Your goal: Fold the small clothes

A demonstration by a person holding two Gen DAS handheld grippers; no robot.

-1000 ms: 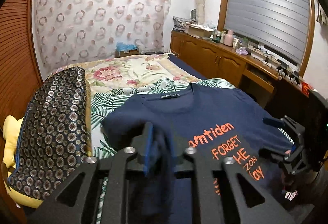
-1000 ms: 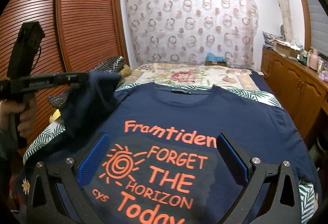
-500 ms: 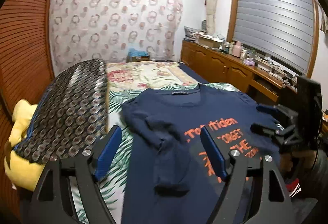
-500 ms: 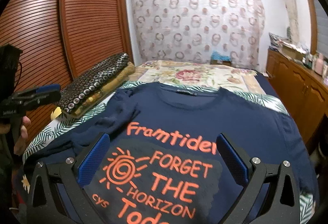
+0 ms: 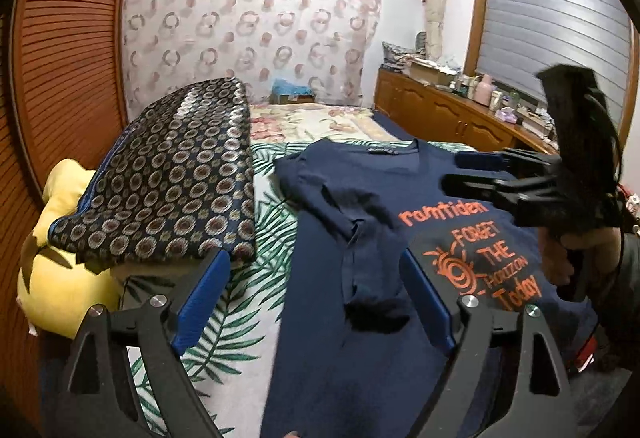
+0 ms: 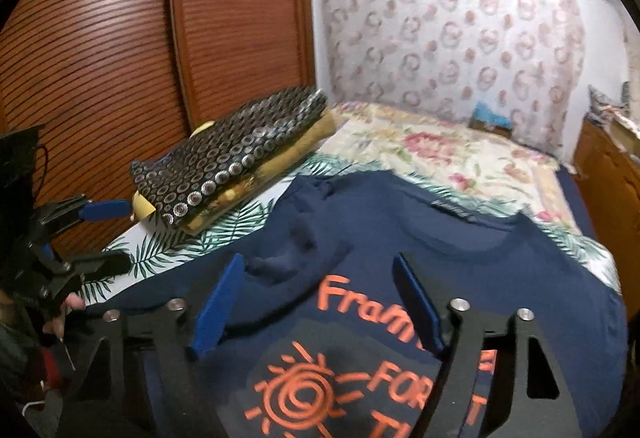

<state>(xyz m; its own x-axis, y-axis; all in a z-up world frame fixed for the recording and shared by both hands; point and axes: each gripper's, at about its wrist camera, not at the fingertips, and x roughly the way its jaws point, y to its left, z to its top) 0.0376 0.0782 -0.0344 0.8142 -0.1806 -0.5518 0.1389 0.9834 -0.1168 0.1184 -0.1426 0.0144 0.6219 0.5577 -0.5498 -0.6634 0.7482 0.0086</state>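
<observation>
We note the navy cotton T-shirt with orange print (image 5: pixel 400 238) lies face up on the leaf-patterned bedsheet (image 5: pixel 248 302), collar toward the far end. Its left sleeve (image 5: pixel 360 258) is already laid inward over the chest, rumpled rather than flat.

Left gripper (image 5: pixel 316 298): jaws opening, spread wide above the folded sleeve, nothing pinched. Right gripper (image 6: pixel 316 302): jaws closing, hovering over the shirt's left chest near the print; no cloth visibly between the blue pads (image 6: pixel 218 308).

Risks, as we judge them:
- Closing here may pinch a single layer or both layers, dragging the front panel and undoing the sleeve fold.
- The bunched sleeve could set a crooked fold line.
- The two grippers work close together and may collide.
- The folded dark patterned blanket (image 5: pixel 168 181) at the left is near; a wide sweep could catch it.
</observation>
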